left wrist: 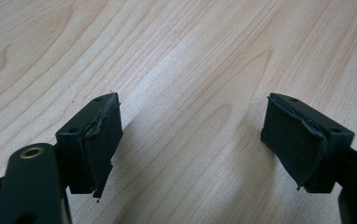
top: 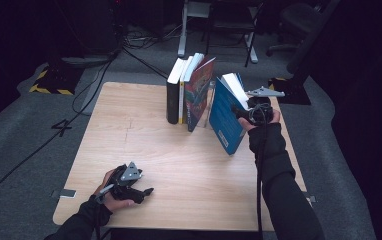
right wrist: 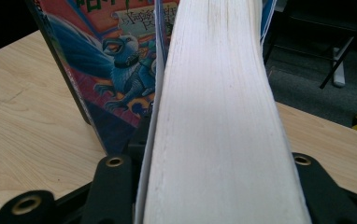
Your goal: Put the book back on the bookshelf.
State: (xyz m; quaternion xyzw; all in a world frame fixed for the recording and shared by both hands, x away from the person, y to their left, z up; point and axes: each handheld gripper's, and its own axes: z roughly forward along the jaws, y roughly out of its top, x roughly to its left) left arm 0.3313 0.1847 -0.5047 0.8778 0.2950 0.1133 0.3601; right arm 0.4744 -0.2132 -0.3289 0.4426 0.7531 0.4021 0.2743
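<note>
Right gripper view showed the right claw (right wrist: 214,186) clamped on a blue book's (top: 226,117) page edge, tilted just right of the standing row of books (top: 189,90) on the tabletop (top: 179,165); next it likely needed uprighting against them; cover lettering unreadable; left claw (left wrist: 190,140) idle, released.

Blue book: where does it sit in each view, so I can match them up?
High view: blue book right of centre, tilted, its bottom corner on the table, the right gripper on its page edge.
Left gripper view: bare table between open jaws; no book.
Right gripper view: blue book in the centre, page edge toward the camera, between the jaws.
Shared landmark: the colourful book beside it.
</note>
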